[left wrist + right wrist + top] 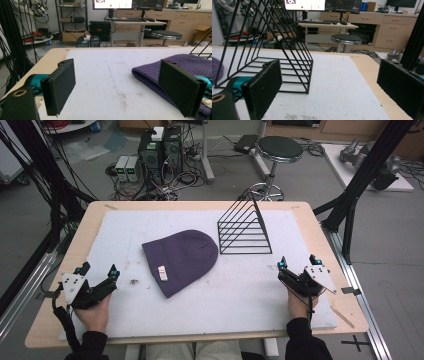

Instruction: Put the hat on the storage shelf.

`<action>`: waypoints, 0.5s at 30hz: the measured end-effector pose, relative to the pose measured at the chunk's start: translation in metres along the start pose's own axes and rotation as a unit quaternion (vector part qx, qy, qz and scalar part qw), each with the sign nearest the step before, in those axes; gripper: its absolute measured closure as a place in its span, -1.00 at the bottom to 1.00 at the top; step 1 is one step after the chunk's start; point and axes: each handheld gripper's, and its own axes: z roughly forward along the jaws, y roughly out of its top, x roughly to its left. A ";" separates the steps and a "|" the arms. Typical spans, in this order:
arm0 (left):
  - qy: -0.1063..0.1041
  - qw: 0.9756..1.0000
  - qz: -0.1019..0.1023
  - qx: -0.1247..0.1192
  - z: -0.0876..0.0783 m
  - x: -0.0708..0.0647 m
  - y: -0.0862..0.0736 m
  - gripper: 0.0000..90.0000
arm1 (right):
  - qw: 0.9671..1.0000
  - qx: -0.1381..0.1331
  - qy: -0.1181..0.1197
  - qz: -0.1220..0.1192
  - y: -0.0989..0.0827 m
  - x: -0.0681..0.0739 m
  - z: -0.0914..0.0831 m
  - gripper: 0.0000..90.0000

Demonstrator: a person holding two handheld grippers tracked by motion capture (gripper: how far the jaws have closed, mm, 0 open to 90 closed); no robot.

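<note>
Two grippers are seen in the high view, held low at the near corners of the white mat (240,295), and nothing is gripped by either. The left gripper (99,272) is rested near the left edge with its jaws spread wide; the right gripper (299,262) is held near the right edge, its jaws likewise wide apart. The purple beanie (181,260) is laid flat in the middle of the mat, between the two grippers and apart from both, with a small pale label on its cuff. The black wire rack (245,231) is stood just beside the beanie, behind and to its right, nearer the right gripper.

From the left gripper view, the beanie (185,66) is seen ahead on the right, partly hidden behind the right-hand jaw; whether that jaw is touched by the knit cannot be told. Bare mat is seen between the wide-open jaws.

From the right gripper view, the wire rack (274,47) is seen ahead on the left, empty, and an edge of the beanie (217,67) is caught at the far left.

Nothing is judged to have been done yet: the beanie is untouched, and all of the handling is left.
</note>
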 end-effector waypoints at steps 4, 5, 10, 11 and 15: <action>0.002 1.000 -0.001 0.002 -0.003 0.003 0.000 -0.66 | 1.000 0.003 -0.001 0.005 0.000 0.001 0.003 -0.89; 0.003 1.000 -0.001 0.002 -0.003 0.003 0.000 -0.66 | 1.000 0.004 -0.001 0.006 0.000 0.001 0.003 -0.89; -0.001 1.000 -0.004 0.003 -0.004 0.003 -0.001 -0.66 | 1.000 0.004 0.005 0.002 -0.001 0.003 0.002 -0.89; -0.003 1.000 -0.003 0.005 -0.003 0.003 -0.001 -0.66 | 1.000 0.004 0.004 0.002 -0.001 0.003 0.002 -0.89; -0.011 1.000 -0.002 0.009 -0.002 0.000 -0.003 -0.66 | 1.000 0.010 0.010 0.001 -0.003 0.004 0.001 -0.89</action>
